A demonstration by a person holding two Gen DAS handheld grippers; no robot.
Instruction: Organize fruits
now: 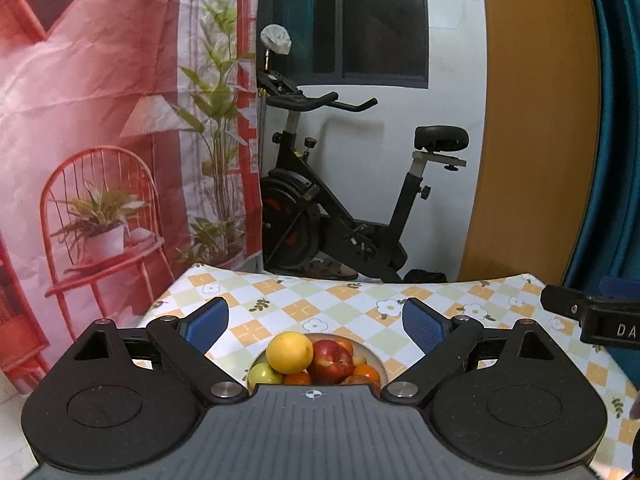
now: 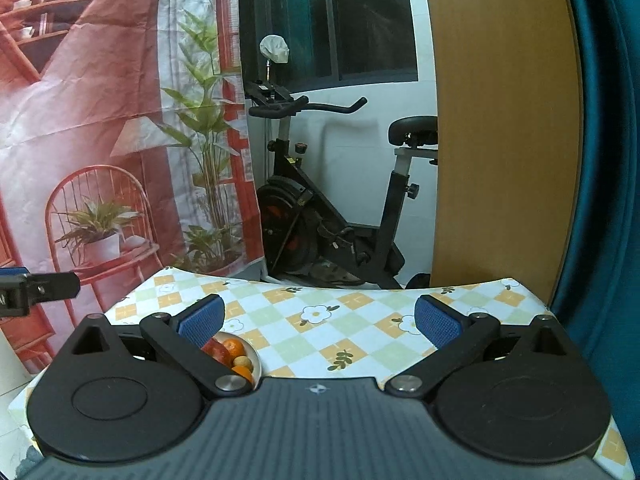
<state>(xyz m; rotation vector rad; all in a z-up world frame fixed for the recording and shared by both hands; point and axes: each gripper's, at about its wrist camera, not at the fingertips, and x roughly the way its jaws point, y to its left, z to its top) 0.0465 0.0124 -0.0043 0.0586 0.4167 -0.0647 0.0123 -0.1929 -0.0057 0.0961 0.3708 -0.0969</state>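
A white bowl of fruit sits on the checkered tablecloth close below my left gripper, which is open and empty. In it I see a yellow citrus, a red apple, a green apple and small oranges. In the right wrist view the bowl shows at lower left, partly behind the left finger, with the red apple and small oranges. My right gripper is open and empty above bare cloth. Part of the right gripper shows at the left view's right edge.
The table with the floral checkered cloth ends at a far edge. Beyond stand an exercise bike, a printed red backdrop at left, a wooden door panel and a blue curtain at right.
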